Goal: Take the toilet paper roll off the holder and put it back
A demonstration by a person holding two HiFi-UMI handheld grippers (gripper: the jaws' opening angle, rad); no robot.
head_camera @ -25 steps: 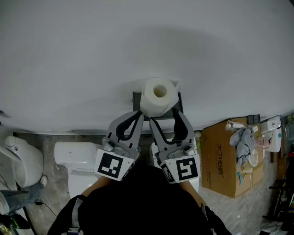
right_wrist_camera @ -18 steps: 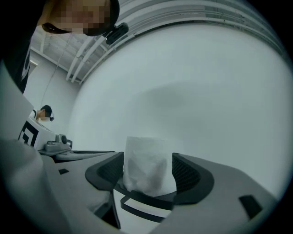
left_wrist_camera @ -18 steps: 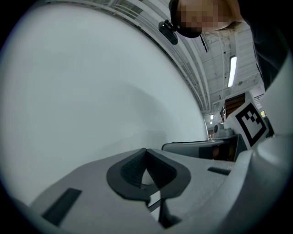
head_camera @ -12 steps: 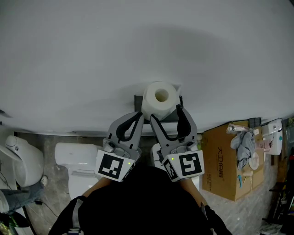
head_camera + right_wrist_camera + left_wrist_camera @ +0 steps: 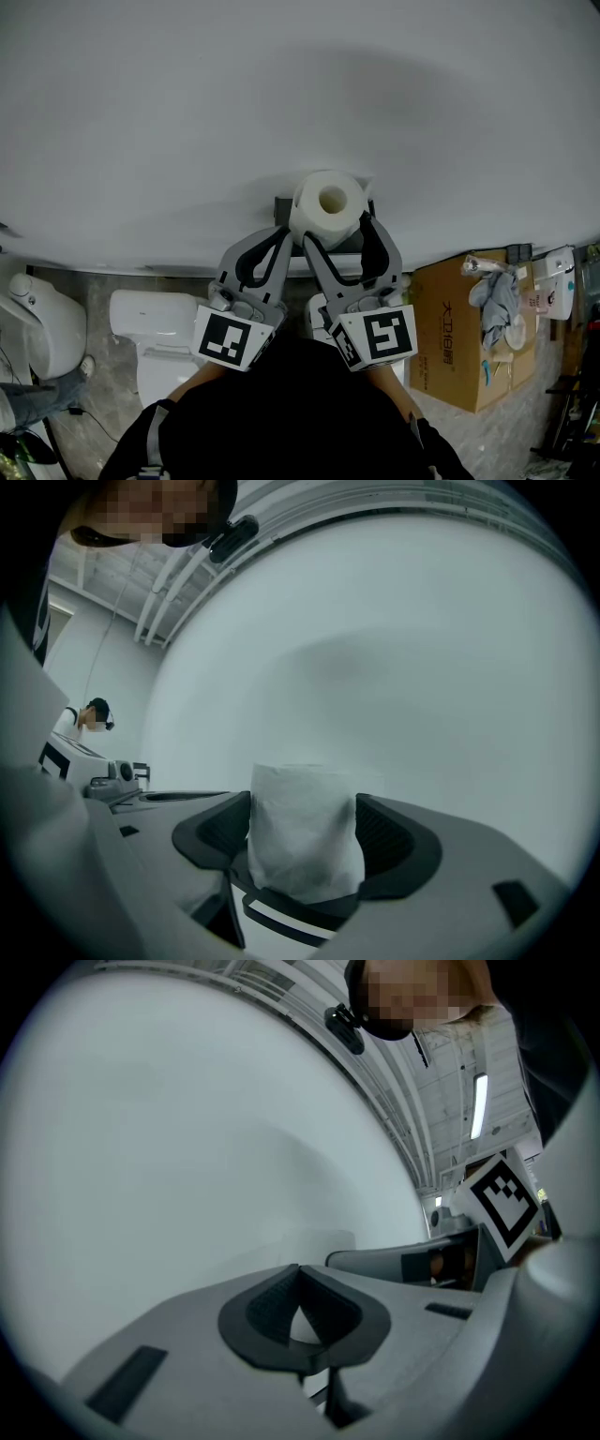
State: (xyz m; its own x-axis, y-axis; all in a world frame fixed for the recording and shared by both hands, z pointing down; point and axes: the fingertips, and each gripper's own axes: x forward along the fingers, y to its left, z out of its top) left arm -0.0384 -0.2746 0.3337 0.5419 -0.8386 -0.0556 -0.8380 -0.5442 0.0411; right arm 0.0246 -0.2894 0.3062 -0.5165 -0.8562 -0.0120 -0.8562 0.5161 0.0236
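The white toilet paper roll [image 5: 328,202] sits on the dark wall holder [image 5: 280,206], its core hole facing up at me. My right gripper [image 5: 335,234] reaches up around it, one jaw on each side. In the right gripper view the roll [image 5: 305,832] fills the gap between the dark pads [image 5: 386,836], and the jaws stand wide without visibly squeezing it. My left gripper [image 5: 278,234] hangs just left of the roll with its tips together. In the left gripper view its fingertips [image 5: 323,1321] meet with nothing between them.
The pale wall fills the upper part of the view. A white toilet [image 5: 155,328] stands below left, and a rounded white fixture [image 5: 37,328] is at the far left. A cardboard box [image 5: 459,319] with clutter on top is at the right.
The right gripper's jaws have spread wider around the roll. The roll has settled a little to the right on the holder. The left gripper has stayed in place.
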